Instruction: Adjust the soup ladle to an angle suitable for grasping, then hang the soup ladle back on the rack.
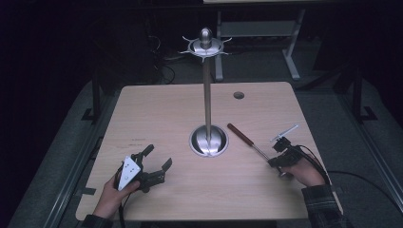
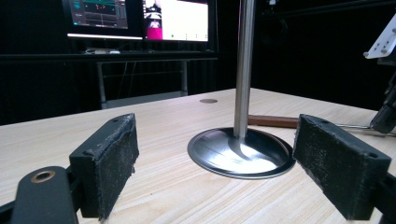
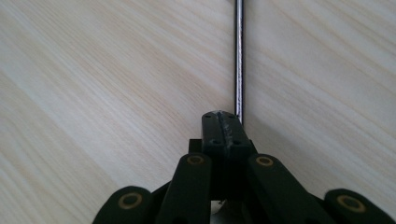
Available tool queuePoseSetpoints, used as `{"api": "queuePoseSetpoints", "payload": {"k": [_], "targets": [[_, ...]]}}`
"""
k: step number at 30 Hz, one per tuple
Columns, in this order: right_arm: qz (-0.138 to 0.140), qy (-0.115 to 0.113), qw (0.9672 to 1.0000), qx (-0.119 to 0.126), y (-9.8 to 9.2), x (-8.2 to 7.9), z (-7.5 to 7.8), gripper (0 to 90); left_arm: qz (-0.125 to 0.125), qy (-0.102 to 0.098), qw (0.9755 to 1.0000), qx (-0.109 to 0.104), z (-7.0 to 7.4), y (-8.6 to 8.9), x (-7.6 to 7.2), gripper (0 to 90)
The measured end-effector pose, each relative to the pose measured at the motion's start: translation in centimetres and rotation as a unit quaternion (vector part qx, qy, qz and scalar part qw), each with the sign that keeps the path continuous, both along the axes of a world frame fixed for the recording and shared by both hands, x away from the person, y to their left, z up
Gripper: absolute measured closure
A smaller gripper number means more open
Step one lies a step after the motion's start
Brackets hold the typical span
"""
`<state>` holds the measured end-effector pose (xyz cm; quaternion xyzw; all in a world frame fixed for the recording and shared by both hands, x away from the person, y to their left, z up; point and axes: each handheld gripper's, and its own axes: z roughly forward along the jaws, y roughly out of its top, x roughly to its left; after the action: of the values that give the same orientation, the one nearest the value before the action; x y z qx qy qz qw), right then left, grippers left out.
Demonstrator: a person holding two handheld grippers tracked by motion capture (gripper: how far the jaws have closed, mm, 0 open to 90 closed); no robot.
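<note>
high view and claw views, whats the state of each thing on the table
stand: upright on its round base, hooks at the top bare
tool: flat on the table, wooden handle toward the stand, thin metal shaft toward the right claw
left claw: open, holding nothing, aimed at the stand
right claw: shut, the tool's shaft running out beside its tip

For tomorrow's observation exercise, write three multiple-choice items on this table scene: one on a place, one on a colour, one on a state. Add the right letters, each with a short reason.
1. Where does the metal stand rest?
A. mid-table
B. left edge
C. the floor

2. What colour is the tool's handle?
A. blue
B. reddish-brown
C. white

3. How are the left gripper's jaws?
A. shut
B. wide apart
C. holding the stand

Key: 1 A, its round base sits at the table's middle. 2 B, the handle looks reddish-brown beside the stand. 3 B, the left gripper view shows open space between its pads.
</note>
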<state>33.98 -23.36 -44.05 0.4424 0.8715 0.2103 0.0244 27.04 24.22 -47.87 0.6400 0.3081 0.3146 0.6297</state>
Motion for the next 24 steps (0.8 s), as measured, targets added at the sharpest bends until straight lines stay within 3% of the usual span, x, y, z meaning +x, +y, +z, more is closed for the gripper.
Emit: {"api": "queuePoseSetpoints", "payload": {"k": [5, 12, 24], "targets": [[0.005, -0.007, 0.9998, 0.02, 0.1, 0.1, 0.6, 89.8, 0.0, -0.001, 1.0, 0.001, 0.0, 0.0, 0.0, 13.7], [0.008, -0.025, 0.9992, 0.031, 0.7, 1.2, 2.1, 88.9, 0.001, -0.001, 1.0, 0.0, 0.0, 0.0, 0.0, 13.7], [0.005, -0.03, 0.9988, 0.037, 2.3, 3.5, 2.9, 75.3, 0.002, 0.0, 1.0, -0.003, 0.0, 0.0, -0.1, 13.7]]}}
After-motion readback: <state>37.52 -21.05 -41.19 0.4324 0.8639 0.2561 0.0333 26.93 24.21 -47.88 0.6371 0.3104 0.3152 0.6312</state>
